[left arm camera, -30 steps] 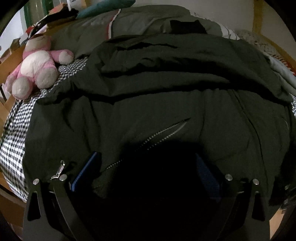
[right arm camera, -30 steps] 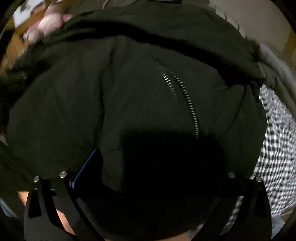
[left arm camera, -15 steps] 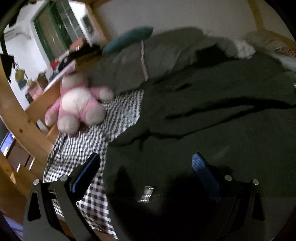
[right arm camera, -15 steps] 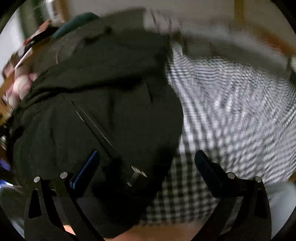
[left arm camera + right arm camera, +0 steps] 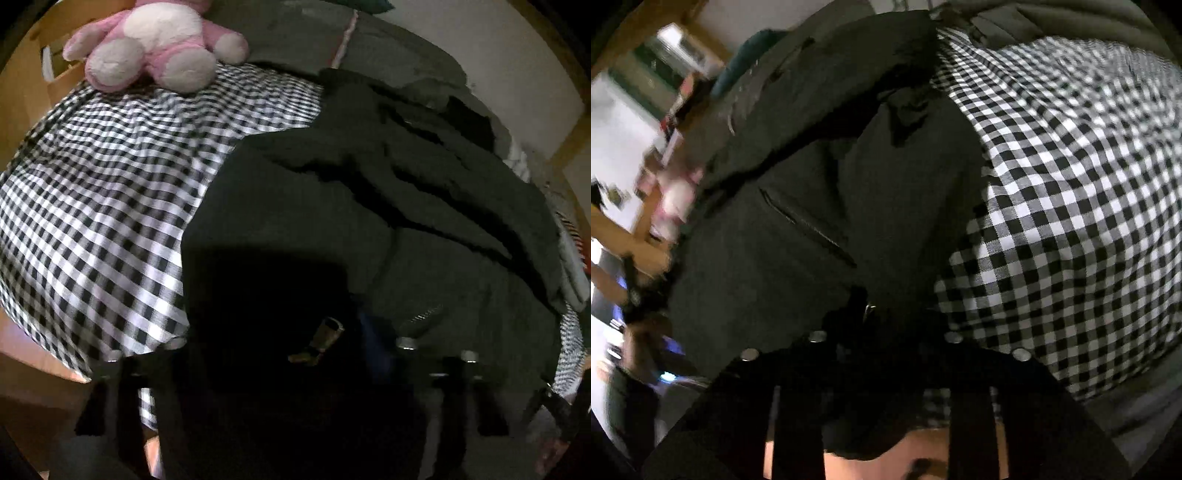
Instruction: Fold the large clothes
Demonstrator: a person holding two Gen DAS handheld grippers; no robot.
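Evidently the step in hand is taking hold of the near hem of the dark jacket [image 5: 332, 206], which lies spread on the checked bedsheet [image 5: 103, 206] with a pink plush toy [image 5: 155, 40] beyond it at the far side. The left gripper [image 5: 258, 354] is closing, its jaws about halfway in, with the jacket's lower corner and a metal zipper pull [image 5: 321, 339] between them; whether the pads already press is lost in shadow. The right gripper [image 5: 882, 332] is also closing, nearly shut, and appears pinched on the opposite hem corner beside the sheet. Next, both corners likely need lifting together and carrying toward the collar without slipping. Compared with a second ago, both grippers were wide open over the jacket's middle; now each sits at an outer corner, jaws drawn in.
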